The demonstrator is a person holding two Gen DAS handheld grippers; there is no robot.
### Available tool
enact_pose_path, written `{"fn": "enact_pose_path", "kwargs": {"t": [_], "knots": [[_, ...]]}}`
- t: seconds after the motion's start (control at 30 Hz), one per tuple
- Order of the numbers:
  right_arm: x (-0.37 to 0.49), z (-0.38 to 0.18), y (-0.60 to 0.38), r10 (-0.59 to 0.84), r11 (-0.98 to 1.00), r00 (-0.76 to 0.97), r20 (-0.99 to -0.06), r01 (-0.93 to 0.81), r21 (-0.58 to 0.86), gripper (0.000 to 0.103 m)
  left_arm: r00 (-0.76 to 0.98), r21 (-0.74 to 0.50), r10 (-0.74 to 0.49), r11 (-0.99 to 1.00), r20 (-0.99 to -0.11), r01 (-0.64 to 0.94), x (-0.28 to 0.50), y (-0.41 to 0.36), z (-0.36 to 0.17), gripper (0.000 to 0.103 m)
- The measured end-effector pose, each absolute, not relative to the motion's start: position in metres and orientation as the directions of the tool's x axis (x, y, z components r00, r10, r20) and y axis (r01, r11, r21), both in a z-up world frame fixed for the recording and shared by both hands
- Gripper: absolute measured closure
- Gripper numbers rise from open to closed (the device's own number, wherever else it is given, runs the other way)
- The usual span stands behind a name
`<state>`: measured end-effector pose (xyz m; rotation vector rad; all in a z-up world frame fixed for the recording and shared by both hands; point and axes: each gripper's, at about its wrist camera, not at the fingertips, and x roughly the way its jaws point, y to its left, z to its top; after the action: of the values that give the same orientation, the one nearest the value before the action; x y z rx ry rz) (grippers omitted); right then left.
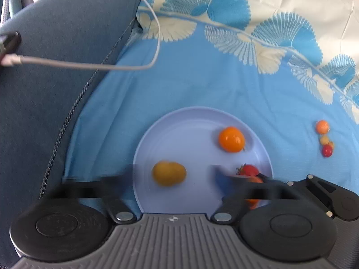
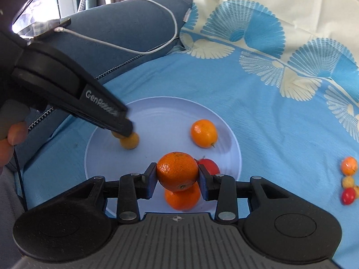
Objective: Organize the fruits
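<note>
A pale blue plate (image 1: 197,121) (image 2: 157,109) lies on a blue patterned cloth. On it are a yellow fruit (image 1: 169,173) (image 2: 130,141), an orange kumquat (image 1: 231,139) (image 2: 203,133), a red tomato (image 1: 248,170) (image 2: 209,165) and another orange fruit (image 2: 182,198). My left gripper (image 1: 172,176) is open, its blurred jaws wide apart on either side of the yellow fruit; it also shows in the right wrist view (image 2: 125,132). My right gripper (image 2: 177,176) is shut on a tangerine (image 2: 177,170), held above the plate's near edge.
Three small fruits (image 1: 324,137) (image 2: 348,180), orange, yellow and red, lie on the cloth right of the plate. A dark blue cushion (image 1: 56,67) (image 2: 125,27) with a white cable (image 1: 89,66) and a phone (image 2: 51,25) lies at left.
</note>
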<state>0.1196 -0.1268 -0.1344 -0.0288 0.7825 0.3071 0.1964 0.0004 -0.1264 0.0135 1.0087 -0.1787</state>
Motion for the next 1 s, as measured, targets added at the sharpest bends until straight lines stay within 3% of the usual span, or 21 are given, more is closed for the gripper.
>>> {"fn": "enact_pose_path", "kwargs": {"t": [0.03,0.1,0.2,0.33,0.5,0.7,1.0], "knots": [[0.12,-0.134,-0.126,0.266,0.952,0.67,-0.693,-0.294,0.082,0.043,0.545,-0.078,-0.151,0.985,-0.824,0.154,0.193,0.002,-0.12,0.004],[0.117,-0.127,-0.126,0.276,0.947,0.688,-0.671,-0.313,0.068,0.024,0.558,-0.076,-0.154,0.984,-0.815,0.161,0.187,0.003,-0.108,0.001],[0.103,-0.112,-0.13,0.253,0.951,0.718,-0.649,-0.308,0.029,0.014,0.581,-0.062,-0.124,0.99,-0.804,0.125,0.17,0.009,-0.091,0.001],[0.069,-0.09,-0.14,0.221,0.96,0.732,-0.645,-0.28,0.012,0.007,0.597,-0.036,-0.058,0.998,-0.8,0.049,0.135,0.021,-0.07,0.001],[0.021,-0.064,-0.153,0.189,0.977,0.74,-0.646,-0.206,0.051,0.003,0.596,-0.06,-0.062,0.998,-0.801,0.024,0.092,0.034,-0.048,0.001],[-0.021,-0.04,-0.16,0.193,0.981,0.749,-0.634,-0.137,0.138,0.002,0.629,-0.082,-0.097,0.995,-0.772,0.052,0.053,0.036,-0.023,0.001],[-0.064,-0.015,-0.163,0.156,0.987,0.814,-0.56,-0.105,0.123,0.002,0.684,-0.108,-0.13,0.991,-0.718,0.075,0.007,0.03,0.005,0.0]]}}
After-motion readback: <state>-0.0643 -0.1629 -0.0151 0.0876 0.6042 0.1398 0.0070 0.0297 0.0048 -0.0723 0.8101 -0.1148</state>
